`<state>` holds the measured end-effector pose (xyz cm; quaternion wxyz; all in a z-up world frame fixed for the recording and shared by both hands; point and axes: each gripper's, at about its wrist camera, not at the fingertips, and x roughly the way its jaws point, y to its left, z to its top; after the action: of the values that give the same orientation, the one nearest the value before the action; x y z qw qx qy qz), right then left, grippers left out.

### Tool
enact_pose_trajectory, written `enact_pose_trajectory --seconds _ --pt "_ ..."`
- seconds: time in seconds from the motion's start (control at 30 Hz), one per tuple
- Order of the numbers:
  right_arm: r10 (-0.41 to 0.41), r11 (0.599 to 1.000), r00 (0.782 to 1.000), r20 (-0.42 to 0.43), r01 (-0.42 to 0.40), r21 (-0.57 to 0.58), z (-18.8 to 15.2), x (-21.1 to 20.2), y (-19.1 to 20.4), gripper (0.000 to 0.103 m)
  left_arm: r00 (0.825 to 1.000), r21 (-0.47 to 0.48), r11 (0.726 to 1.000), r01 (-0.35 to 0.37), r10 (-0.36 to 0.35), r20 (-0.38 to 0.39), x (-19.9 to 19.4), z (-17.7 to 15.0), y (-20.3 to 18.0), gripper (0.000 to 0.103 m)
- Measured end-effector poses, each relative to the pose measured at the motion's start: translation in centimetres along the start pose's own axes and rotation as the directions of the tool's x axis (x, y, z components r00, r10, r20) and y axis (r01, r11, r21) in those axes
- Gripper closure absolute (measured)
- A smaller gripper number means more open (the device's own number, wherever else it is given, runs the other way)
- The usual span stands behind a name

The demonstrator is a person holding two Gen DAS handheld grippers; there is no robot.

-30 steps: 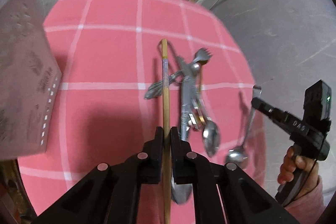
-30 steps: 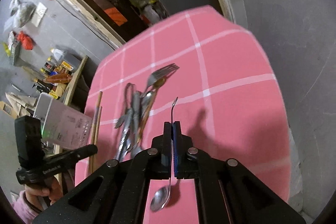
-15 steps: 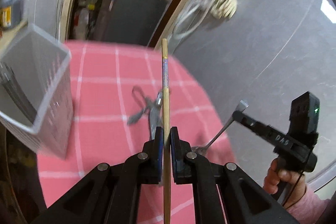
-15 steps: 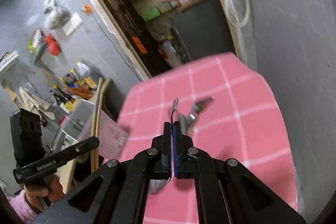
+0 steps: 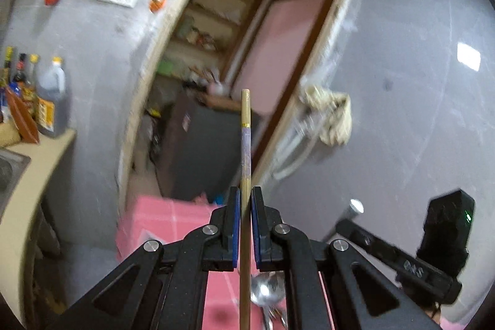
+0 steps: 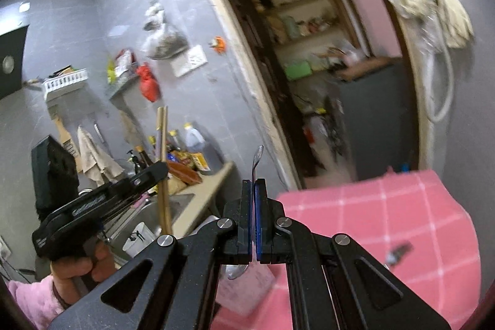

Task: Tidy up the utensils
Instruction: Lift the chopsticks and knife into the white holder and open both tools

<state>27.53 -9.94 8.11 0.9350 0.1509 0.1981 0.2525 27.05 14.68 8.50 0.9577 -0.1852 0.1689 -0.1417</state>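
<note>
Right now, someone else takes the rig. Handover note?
Left gripper: shut on chopsticks, raised and pointing up.
Right gripper: shut on a spoon, handle up, bowl below the jaws.
Both are lifted off the pink checked cloth. The pale holder shows below the right gripper.
Done: one utensil picked up per hand.
Left: drop both in the holder, then collect the utensils still lying on the cloth.

Matt wooden chopstick (image 5: pixel 245 126), glossy metal spoon (image 6: pixel 257 158), pink checked cloth (image 6: pixel 386 215)
</note>
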Motion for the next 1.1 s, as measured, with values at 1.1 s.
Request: enact_pose_trajectory --seconds 1.1 --pt "0.017 0.958 0.971 -0.239 -0.084 -0.273 -5.5 10.4 6.0 0.101 0.967 0.050 0.980 -0.191 0.179 0.181 0.0 -6.4 5.1 0.096"
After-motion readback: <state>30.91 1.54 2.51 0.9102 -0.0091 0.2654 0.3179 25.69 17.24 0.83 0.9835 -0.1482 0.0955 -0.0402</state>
